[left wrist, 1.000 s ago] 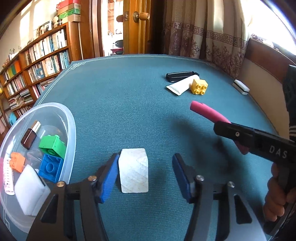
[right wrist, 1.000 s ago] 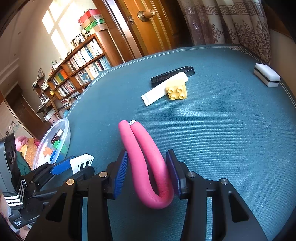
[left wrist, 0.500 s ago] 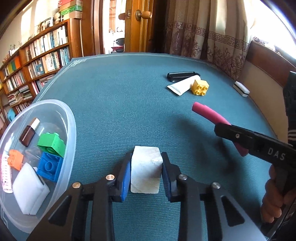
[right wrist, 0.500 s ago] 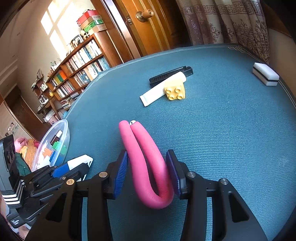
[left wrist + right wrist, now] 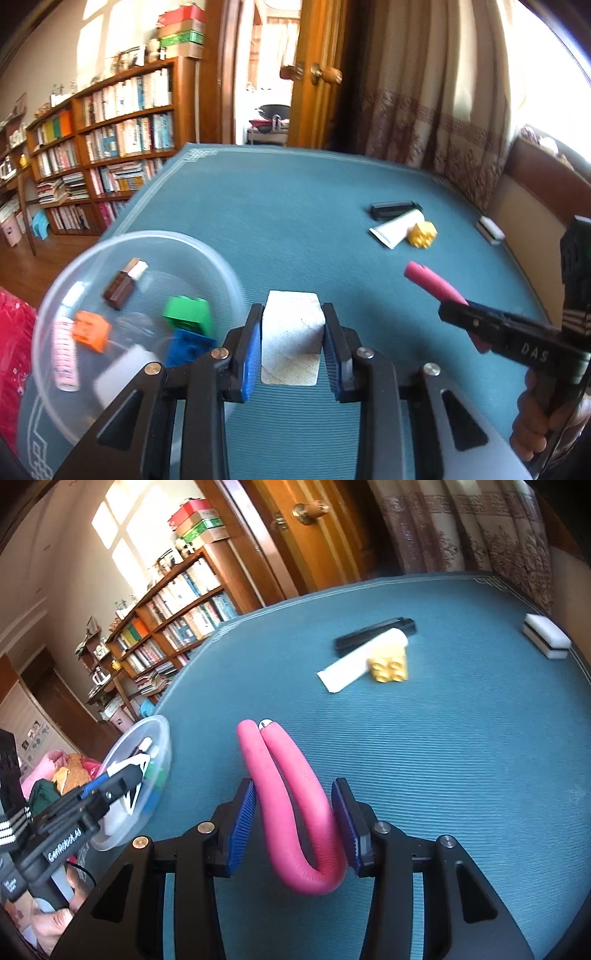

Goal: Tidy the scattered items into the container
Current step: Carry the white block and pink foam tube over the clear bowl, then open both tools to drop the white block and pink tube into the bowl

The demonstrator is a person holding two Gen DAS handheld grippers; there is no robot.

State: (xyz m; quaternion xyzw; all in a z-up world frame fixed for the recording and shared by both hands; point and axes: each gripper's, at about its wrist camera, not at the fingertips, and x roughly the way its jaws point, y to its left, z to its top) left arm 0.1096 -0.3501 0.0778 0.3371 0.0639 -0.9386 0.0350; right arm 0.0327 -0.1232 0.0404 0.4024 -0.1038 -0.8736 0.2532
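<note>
A: While the table [image 5: 295,206] carries the clear bowl [image 5: 221,266] at nine o'clock, what does each claw hold?

B: Right claw [image 5: 293,825] clamps the folded pink tube [image 5: 295,794], ends toward twelve. Left claw [image 5: 291,345] pinches the white block [image 5: 290,338], lengthwise toward twelve.

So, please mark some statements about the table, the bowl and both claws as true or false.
1. The left claw is shut on the white stone-like block. True.
2. The right claw holds a yellow toy brick. False: it grips the bent pink foam tube; the yellow toy brick lies on the teal table.
3. The clear plastic bowl contains a green brick. True.
4. The white tube is inside the bowl. False: it lies on the table beside the yellow brick.
</note>
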